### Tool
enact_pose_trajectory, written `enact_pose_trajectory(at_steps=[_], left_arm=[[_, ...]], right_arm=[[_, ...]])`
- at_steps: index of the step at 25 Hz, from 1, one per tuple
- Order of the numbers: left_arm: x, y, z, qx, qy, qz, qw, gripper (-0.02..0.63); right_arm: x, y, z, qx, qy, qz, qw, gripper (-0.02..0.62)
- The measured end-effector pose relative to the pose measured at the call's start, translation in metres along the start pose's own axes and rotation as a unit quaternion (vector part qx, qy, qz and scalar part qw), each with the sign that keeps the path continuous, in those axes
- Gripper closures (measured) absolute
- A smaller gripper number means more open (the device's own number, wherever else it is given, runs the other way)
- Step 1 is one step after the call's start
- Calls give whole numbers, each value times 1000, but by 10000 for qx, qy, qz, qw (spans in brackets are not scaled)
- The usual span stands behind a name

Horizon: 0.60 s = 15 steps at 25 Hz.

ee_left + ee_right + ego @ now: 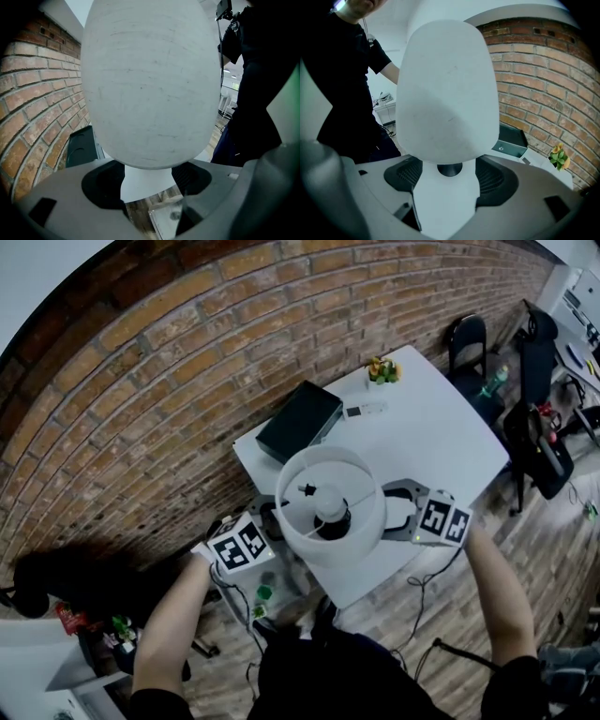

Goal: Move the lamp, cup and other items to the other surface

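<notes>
We hold the left hand-held gripper [147,183] with its jaws spread wide just under the white shade [150,79] of the lamp [330,493]. The right hand-held gripper [449,192] is likewise spread, and the dark stem [450,169] stands between its jaws without touching them. The lamp is by the near edge of the table [422,427], between the two; whether its base rests there we cannot tell. Our worry is that, with neither pair closed on anything, lifting from under the shade could tip the top-heavy lamp or slide it off that edge. We count two hand-held grippers, one lamp, one table, one black box [300,420], one slim white remote-like piece [364,410] and one small flowering plant [382,370].
</notes>
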<state>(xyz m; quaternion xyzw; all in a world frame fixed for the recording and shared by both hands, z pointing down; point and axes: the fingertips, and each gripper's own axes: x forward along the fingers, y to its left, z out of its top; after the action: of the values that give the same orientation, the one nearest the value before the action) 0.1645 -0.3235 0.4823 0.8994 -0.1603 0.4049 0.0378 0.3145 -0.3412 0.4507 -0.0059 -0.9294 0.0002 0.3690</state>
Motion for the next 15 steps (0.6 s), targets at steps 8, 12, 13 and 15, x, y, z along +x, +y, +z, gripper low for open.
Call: enact_pose_trajectory(at_steps=[8,12,13,15], left_arm=[[3,2,6,-141,-191,79,9997,304],[4,-4,7,-198,-178,63,9996,304],[4,-5,9,-269,-225,73,9994,304],[5,-7,10,-371,-259,79,9989,304]], right_arm=[[-3,-2,-12,260,-73,-91,9996,278],[-3,6,-19,258,-7,-64,9996,264],[-5,7,-19,271,-34,-107,9996,265],[-6,9,-20,283,-64,-169,9994,264]])
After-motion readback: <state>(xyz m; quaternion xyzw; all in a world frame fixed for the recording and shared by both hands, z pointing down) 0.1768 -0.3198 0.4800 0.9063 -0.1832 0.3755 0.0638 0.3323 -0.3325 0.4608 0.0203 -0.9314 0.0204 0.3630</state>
